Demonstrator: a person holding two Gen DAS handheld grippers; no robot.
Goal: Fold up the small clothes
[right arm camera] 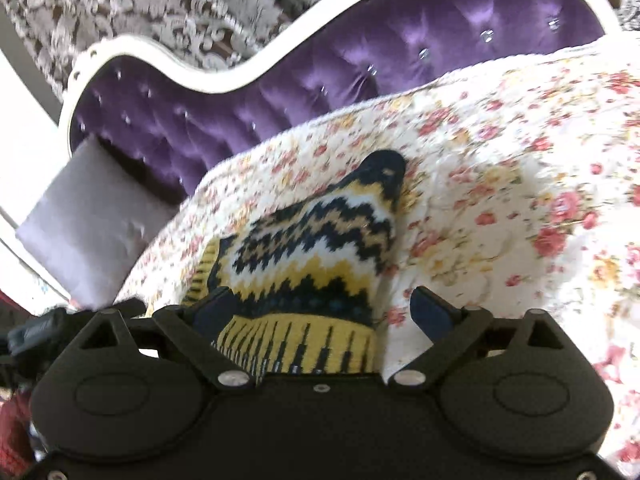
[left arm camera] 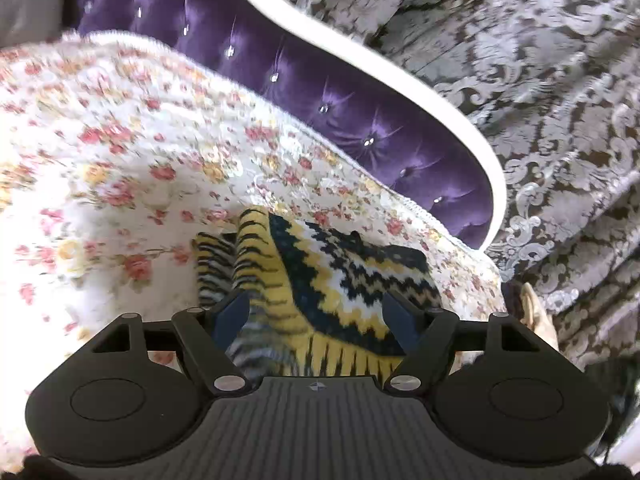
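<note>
A small knitted garment (left arm camera: 332, 276) in yellow, navy and white zigzag lies bunched on the floral bedspread (left arm camera: 120, 140). My left gripper (left arm camera: 316, 314) stands open just over its near edge. The knit fills the gap between the blue fingers (left arm camera: 234, 314), and the pads do not clamp it. In the right wrist view the same garment (right arm camera: 320, 236) lies ahead with its yellow ribbed hem nearest. My right gripper (right arm camera: 323, 310) is open wide over that hem. Its left finger (right arm camera: 212, 310) is at the knit and its right finger stands apart over the bedspread (right arm camera: 500, 160).
A purple tufted headboard (left arm camera: 340, 112) with a white frame curves behind the bed. Brown and silver patterned fabric (left arm camera: 540, 80) hangs beyond it. A grey cushion (right arm camera: 88, 216) leans at the bed's left end. A tan object (left arm camera: 536, 312) sits past the bed's right edge.
</note>
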